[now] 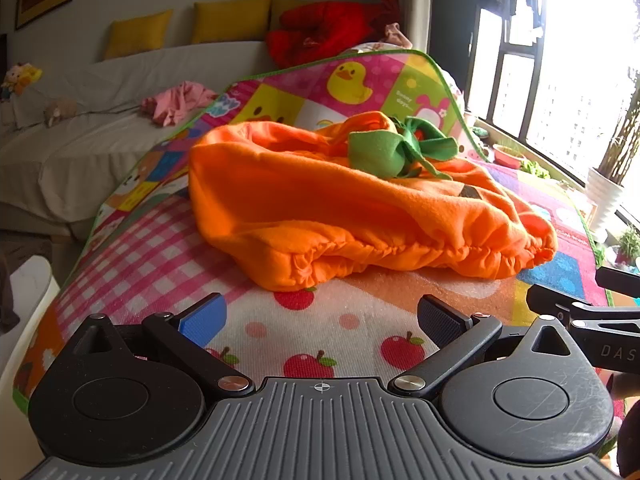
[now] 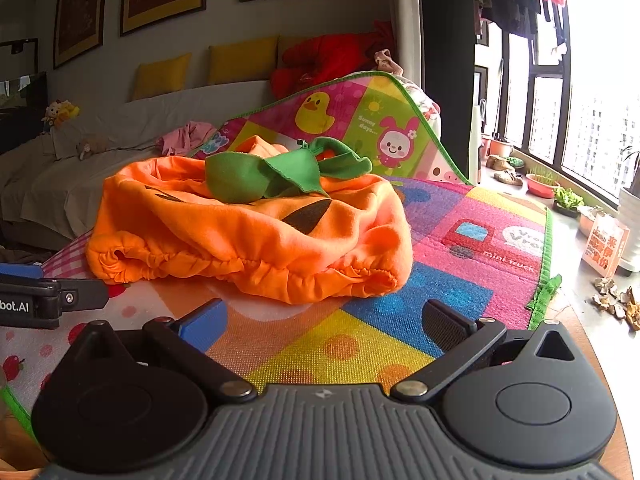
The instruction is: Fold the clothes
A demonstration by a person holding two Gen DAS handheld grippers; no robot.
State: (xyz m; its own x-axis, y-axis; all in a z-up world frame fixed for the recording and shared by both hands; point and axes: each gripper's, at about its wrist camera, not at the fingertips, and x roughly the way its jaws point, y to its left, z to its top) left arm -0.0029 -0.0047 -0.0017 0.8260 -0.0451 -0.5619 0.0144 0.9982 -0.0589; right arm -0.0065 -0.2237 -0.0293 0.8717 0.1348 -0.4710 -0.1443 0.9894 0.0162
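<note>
An orange pumpkin costume point(image 1: 320, 208) point(image 2: 248, 232) with green felt leaves point(image 1: 384, 150) point(image 2: 276, 174) on top lies bunched on a colourful play mat point(image 1: 312, 336) point(image 2: 360, 340). Its elastic hem faces me. My left gripper point(image 1: 320, 320) hovers just short of the hem, open, with nothing between its fingers. My right gripper point(image 2: 324, 326) is also open and empty, in front of the garment's right end. Each gripper's side shows at the edge of the other's view.
A cloth-covered sofa point(image 1: 80, 128) with yellow cushions point(image 1: 228, 20), a pink garment point(image 1: 176, 100) and a red heap point(image 1: 320, 32) stands behind the mat. The mat's far end is propped up. Potted plants point(image 2: 568, 200) and a carton point(image 2: 604, 248) line the window at right.
</note>
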